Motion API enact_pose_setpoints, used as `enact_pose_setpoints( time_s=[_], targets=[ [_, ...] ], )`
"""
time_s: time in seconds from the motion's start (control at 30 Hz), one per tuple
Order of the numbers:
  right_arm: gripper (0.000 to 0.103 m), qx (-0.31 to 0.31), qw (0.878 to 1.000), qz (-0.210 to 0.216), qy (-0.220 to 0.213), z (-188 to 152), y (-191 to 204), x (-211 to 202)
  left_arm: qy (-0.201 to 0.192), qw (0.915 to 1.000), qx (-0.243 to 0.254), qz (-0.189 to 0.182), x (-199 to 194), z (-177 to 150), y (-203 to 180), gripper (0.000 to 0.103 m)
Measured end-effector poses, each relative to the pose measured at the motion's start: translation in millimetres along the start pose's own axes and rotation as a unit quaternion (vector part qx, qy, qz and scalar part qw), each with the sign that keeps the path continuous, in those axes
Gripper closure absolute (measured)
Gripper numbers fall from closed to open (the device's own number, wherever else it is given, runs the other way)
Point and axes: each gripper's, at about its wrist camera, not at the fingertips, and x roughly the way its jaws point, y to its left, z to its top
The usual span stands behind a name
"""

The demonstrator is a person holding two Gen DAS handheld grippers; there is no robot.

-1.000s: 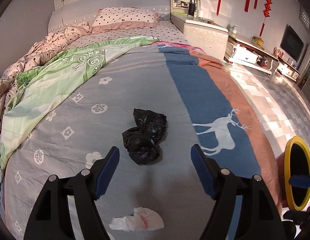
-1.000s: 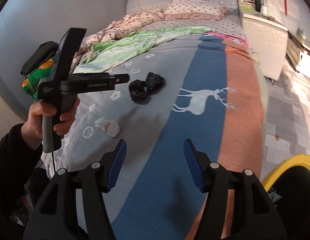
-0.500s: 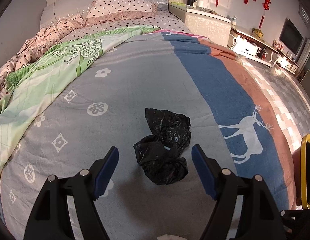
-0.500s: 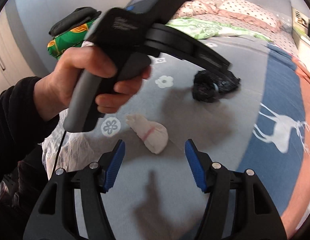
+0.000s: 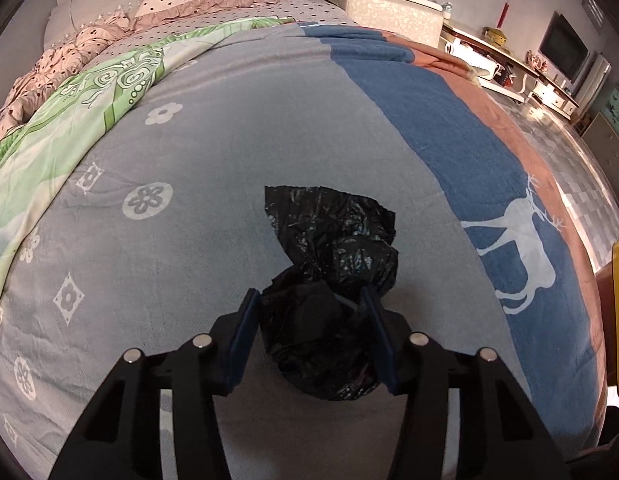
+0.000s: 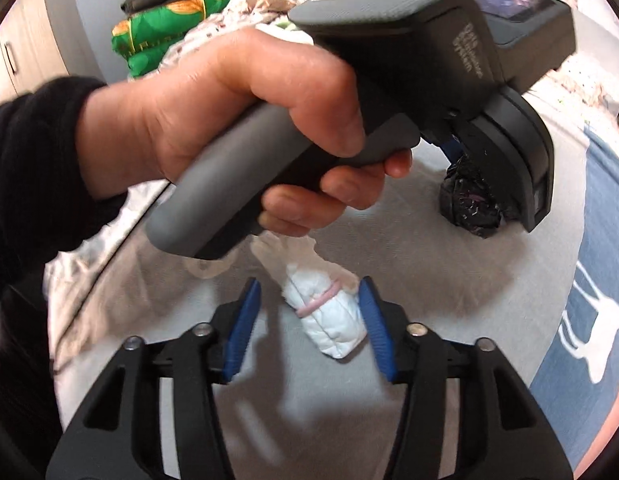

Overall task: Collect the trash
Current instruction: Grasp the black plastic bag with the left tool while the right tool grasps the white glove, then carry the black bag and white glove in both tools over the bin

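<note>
Small pale lettering on the left gripper's housing, too blurred to read. Left gripper point(image 5: 311, 300) clamped on black trash bag point(image 5: 333, 256) mid-bed on the grey blanket point(image 5: 229, 152). Seen only from right wrist: right gripper point(image 6: 309, 294) parted around white tissue bundle point(image 6: 329, 312) near the blanket's left edge, pads not touching; left hand point(image 6: 237, 120) overhead.

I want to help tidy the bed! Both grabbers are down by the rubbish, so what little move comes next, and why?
Probably lift the left gripper: its blue pads already press both sides of the crumpled black plastic bag on the grey blanket. The right gripper brackets the white tissue bundle tied with a pink band, but a gap shows at its left pad, so it should close first.
</note>
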Motion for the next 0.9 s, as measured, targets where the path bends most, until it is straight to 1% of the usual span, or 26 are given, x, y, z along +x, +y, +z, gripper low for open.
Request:
enact_pose_setpoints(
  time_s=[0.03, 0.07, 0.1, 0.2, 0.27, 0.33, 0.4, 0.6, 0.67, 0.73, 0.83, 0.9],
  targets=[
    [0.062, 0.0, 1.0, -0.004, 0.003, 0.3, -0.4, 1.9, 0.0, 1.0, 0.002, -0.002, 0.6, 0.0, -1.3, 0.067],
    [0.067, 0.002, 1.0, -0.008, 0.005, 0.6, -1.8, 3.2, -0.002, 1.0, 0.006, -0.001, 0.4, 0.2, -3.5, 0.069],
    [0.068, 0.004, 1.0, -0.01, 0.007, 1.1, -1.9, 3.6, -0.004, 0.9999, 0.012, 0.0, 0.0, 0.4, -6.2, 0.075],
    [0.073, 0.007, 1.0, -0.016, 0.008, 0.2, -4.3, 3.5, -0.009, 0.9998, 0.015, -0.001, -4.7, 1.6, -9.2, 0.081],
    [0.076, 0.011, 1.0, -0.018, 0.009, 0.0, -4.4, 4.0, -0.012, 0.9998, 0.012, -0.004, -9.1, 2.5, -9.1, 0.082],
    [0.077, 0.014, 1.0, -0.023, 0.006, -0.9, -4.4, 0.5, -0.016, 0.9998, 0.009, -0.003, -15.1, 2.8, -9.3, 0.083],
    [0.077, 0.023, 1.0, -0.02, 0.004, -3.8, -3.8, -6.2, -0.021, 0.9997, 0.008, -0.002, -23.7, 3.4, -9.9, 0.083],
    [0.077, 0.032, 0.999, -0.029, -0.001, -20.9, 5.6, -40.4, -0.048, 0.9988, -0.003, -0.007, -63.3, 4.7, -11.6, 0.083],
    [0.077, 0.044, 0.998, -0.036, -0.001, -25.9, 4.7, -53.2, -0.06, 0.9982, -0.005, -0.002, -78.0, 2.5, -13.8, 0.083],
    [0.077, 0.06, 0.997, -0.041, -0.002, -32.5, 1.6, -69.3, -0.069, 0.9975, -0.014, -0.006, -92.5, -1.4, -14.9, 0.083],
    [0.077, 0.09, 0.994, -0.055, -0.003, -48.9, -15.9, -96.4, -0.082, 0.9965, -0.017, -0.004, -114.1, -11.1, -20.4, 0.083],
    [0.077, 0.114, 0.991, -0.064, -0.006, -60.2, -17.5, -108.4, -0.089, 0.9958, -0.022, -0.001, -127.9, -19.0, -25.0, 0.083]
  ],
)
